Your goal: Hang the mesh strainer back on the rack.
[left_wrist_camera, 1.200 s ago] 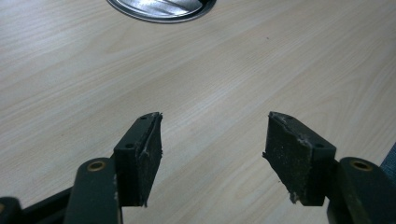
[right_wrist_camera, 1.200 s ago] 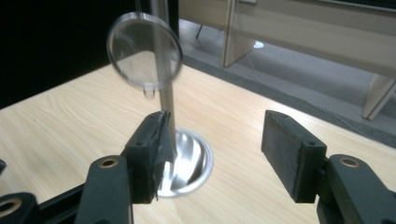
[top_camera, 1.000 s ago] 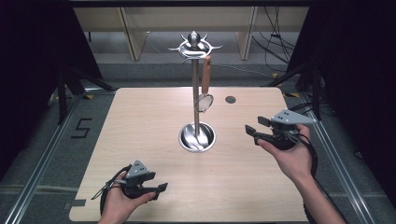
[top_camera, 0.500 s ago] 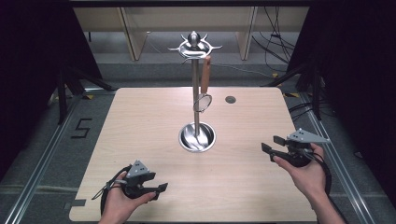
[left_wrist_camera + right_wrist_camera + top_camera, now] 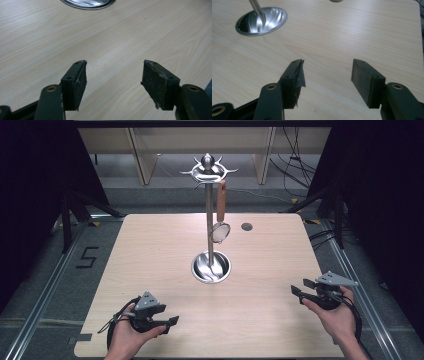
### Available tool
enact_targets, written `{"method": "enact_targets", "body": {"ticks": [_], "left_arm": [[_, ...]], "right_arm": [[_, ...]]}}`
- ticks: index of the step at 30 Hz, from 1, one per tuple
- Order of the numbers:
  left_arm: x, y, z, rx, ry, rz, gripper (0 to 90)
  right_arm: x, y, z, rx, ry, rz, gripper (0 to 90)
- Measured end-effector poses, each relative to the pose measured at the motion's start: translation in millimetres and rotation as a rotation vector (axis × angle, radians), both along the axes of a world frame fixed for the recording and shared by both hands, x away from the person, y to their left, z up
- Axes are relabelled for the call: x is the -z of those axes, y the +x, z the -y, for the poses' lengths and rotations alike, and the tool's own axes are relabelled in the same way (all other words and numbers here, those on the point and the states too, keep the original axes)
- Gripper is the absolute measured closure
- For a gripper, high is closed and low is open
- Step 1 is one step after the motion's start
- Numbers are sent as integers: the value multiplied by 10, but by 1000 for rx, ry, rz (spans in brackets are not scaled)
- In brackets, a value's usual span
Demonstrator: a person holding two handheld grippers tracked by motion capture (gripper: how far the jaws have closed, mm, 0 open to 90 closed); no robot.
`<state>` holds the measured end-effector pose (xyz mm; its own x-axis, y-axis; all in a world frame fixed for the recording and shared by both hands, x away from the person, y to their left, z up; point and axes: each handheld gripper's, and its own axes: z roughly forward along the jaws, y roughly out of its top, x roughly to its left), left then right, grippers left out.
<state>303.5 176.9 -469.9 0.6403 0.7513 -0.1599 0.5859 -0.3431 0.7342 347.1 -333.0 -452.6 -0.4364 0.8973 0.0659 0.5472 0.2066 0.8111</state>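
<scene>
High view: metal stand (image 5: pixel 210 220) upright at mid-tabletop, well ahead of both claws, round steel base (image 5: pixel 211 267) flat on the wood, crown of hooks at the top. Hanging from one hook, a small strainer (image 5: pixel 220 231) with a brown handle, mesh head close beside the pole and above the base, clear of the tabletop. Well beyond it, toward the far edge, a small dark round spot (image 5: pixel 246 226) on the wood.

Left claw (image 5: pixel 171 322) low at the near edge, held in a hand (image 5: pixel 127 340), tips aimed to the right, stand ahead and to its right. Right claw (image 5: pixel 298 291) near the right edge, held in the other hand (image 5: pixel 336 316), tips aimed left, stand ahead and to its left.

Left gripper view: jaws wide apart, nothing between but bare tabletop (image 5: pixel 125 37), rim of the base at the upper edge.

Right gripper view: jaws likewise spread, empty, over light wood; base and foot of the pole up and left of the claw, well apart from it.
</scene>
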Motion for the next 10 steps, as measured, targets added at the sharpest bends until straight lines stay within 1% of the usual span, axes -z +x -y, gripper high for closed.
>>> {"method": "enact_targets", "body": {"ticks": [1,2,3,4,5,6,7,8,9,10], "left_arm": [[1,7,-6,6,-1,5,356],[2,4,-9,-10,0,1,356],[2,4,-9,-10,0,1,356],[-8,16,-31,17,20,3,356],[-8,16,-31,17,20,3,356],[-4,10,-8,-5,1,2,356],[-2,8,-2,-4,-2,-1,356],[-2,8,-2,-4,-2,-1,356],[-2,5,-4,-1,6,-13,356],[-2,5,-4,-1,6,-13,356]], "right_arm": [[20,-3,33,1,4,-2,437],[21,8,55,-8,-9,16,437],[18,8,58,-6,-9,18,437],[14,10,67,-4,-9,27,437],[11,-10,47,16,14,11,437],[11,-10,47,16,14,11,437],[14,6,81,-1,-18,38,437],[14,6,81,-1,-18,38,437],[17,-14,62,14,18,7,437],[17,-14,62,14,18,7,437]]}}
